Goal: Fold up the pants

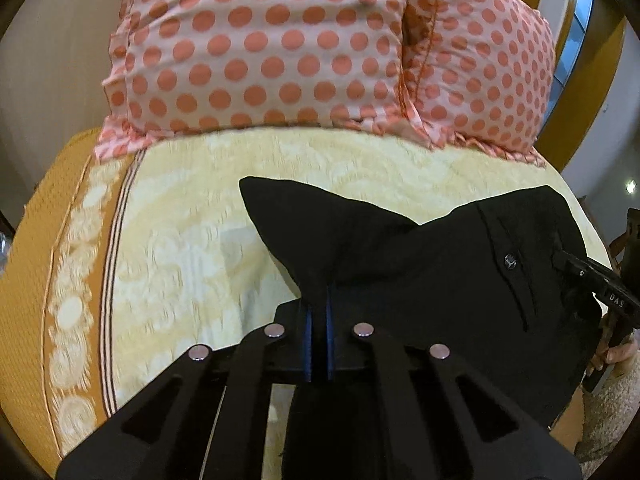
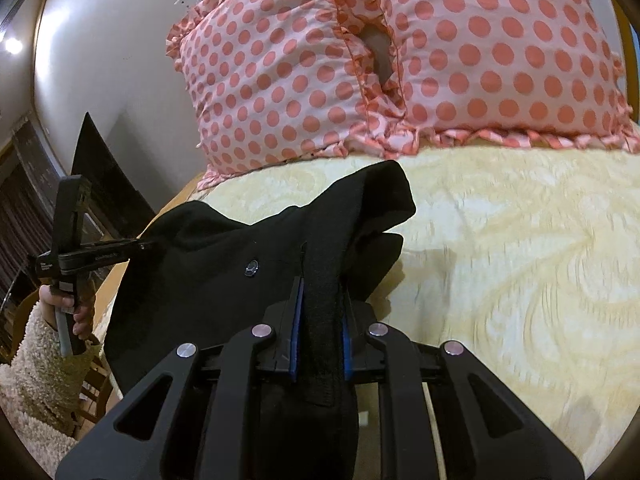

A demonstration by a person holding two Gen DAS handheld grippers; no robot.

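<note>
The black pants (image 1: 420,256) are lifted off the yellow bedspread (image 1: 192,220), stretched between both grippers. My left gripper (image 1: 319,296) is shut on a pinch of the black cloth, which rises in a peak beyond its blue pads. A pocket button (image 1: 510,260) shows on the pants. In the right wrist view my right gripper (image 2: 322,292) is shut on a thick band of the pants (image 2: 224,248), which runs back between its fingers. The right gripper (image 1: 560,255) bites the cloth at the far right of the left view. The left gripper (image 2: 149,245) grips the pants' left edge.
Two pink polka-dot pillows (image 1: 260,48) (image 1: 480,80) lean at the head of the bed, close behind the pants. A hand (image 2: 76,308) in a fuzzy cream sleeve (image 2: 36,352) holds the left gripper's handle. The bed's orange-bordered edge (image 1: 36,260) falls away at left.
</note>
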